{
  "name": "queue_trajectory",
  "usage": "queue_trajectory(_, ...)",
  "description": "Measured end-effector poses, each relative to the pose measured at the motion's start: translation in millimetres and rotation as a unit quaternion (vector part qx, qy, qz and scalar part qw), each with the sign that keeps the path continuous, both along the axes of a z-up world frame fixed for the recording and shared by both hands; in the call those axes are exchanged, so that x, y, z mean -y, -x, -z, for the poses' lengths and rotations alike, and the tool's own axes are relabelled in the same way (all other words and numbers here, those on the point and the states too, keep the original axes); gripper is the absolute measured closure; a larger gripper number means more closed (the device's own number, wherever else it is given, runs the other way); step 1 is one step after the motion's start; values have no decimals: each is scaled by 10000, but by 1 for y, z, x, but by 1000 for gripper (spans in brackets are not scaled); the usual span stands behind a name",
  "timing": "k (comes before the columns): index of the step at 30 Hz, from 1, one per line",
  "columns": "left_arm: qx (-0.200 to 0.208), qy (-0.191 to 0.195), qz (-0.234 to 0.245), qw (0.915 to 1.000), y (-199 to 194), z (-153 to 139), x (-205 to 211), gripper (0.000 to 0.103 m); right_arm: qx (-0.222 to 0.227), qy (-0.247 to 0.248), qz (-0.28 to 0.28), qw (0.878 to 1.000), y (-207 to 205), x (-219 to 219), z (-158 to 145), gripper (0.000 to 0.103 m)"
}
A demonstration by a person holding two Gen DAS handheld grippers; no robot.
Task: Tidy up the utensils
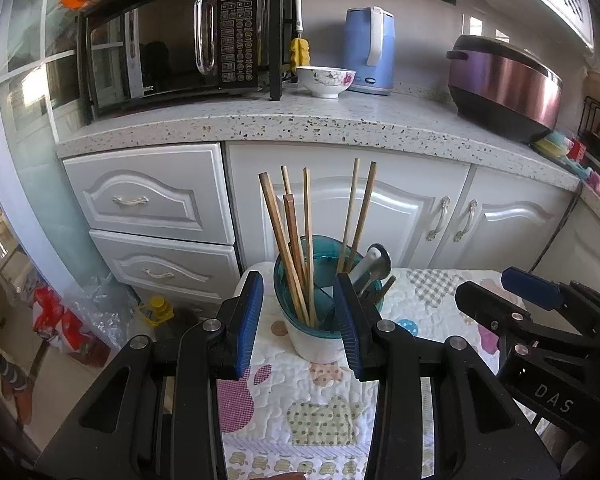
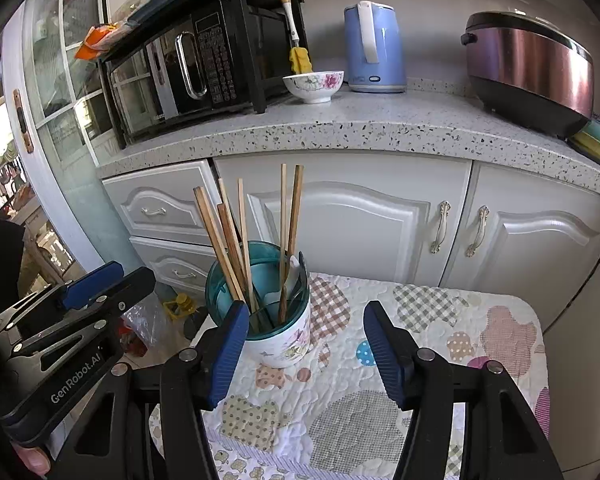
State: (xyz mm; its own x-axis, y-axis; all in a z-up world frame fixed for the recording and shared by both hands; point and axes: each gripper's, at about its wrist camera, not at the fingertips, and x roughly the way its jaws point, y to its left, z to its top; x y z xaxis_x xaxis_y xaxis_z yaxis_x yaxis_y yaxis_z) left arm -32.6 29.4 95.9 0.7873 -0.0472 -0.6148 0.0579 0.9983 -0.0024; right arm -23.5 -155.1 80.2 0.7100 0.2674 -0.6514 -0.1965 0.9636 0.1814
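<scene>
Utensil holder (image 1: 316, 320) near desk (image 2: 440, 320) left-rear edge; bare quilted cover to its right. Left gripper (image 1: 298, 320) fingers wide, flanking holder, untouched. Right gripper (image 2: 306, 354) wide, empty, holder at its left finger.

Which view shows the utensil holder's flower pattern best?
The right wrist view. There the utensil holder shows its white lower wall with pink flowers, just right of one blue finger of the open right gripper. In the left wrist view the holder sits between the open left gripper's fingers, showing little wall and no clear pattern.
</scene>
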Motion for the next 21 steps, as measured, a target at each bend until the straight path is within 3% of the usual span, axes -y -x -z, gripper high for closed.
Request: queue_trajectory(21,114,33,80,9999,9,-7,6,67,64,5,49,10000,4,4,-4,44)
